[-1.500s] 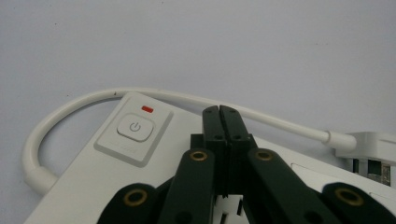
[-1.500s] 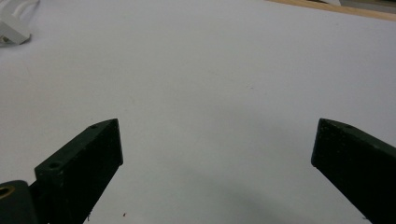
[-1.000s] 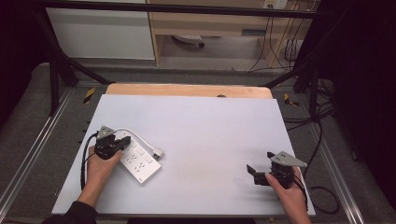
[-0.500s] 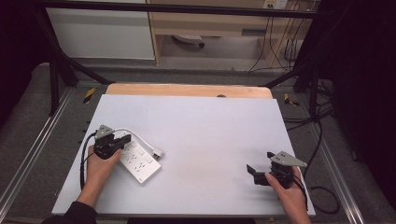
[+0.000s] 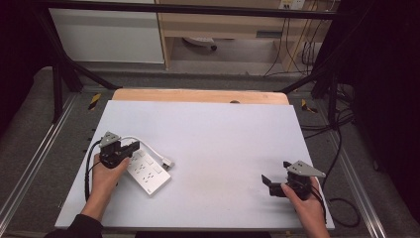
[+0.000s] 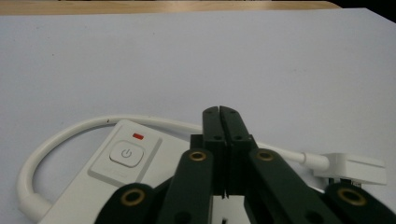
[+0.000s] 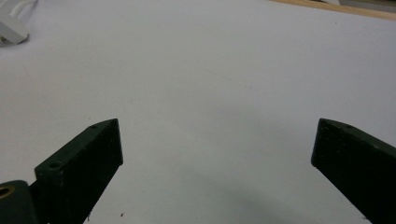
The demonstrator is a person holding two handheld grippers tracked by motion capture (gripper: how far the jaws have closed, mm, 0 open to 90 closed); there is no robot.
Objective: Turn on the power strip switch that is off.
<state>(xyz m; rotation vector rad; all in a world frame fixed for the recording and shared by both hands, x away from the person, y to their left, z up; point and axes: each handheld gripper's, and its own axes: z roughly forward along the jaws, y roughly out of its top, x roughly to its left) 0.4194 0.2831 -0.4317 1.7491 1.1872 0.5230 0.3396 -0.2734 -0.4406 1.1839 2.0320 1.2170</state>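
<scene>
You're working at a white tabletop [image 5: 223, 139] laid over a wooden board [image 5: 198, 95], framed by metal rails [image 5: 29, 168] and black struts [image 5: 64, 74]. Beyond it stand a white cabinet [image 5: 106, 34] and a wooden shelf unit [image 5: 223, 25]; cables [image 5: 297, 49] hang there. The surroundings are dim.

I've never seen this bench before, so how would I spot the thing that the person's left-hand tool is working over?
Start at the big white table and go to its near-left corner, where the left gripper hovers with jaws together. Under it lies a flat white power strip, with a square power button beneath a small red mark. Its white cord loops round to a white plug.
</scene>
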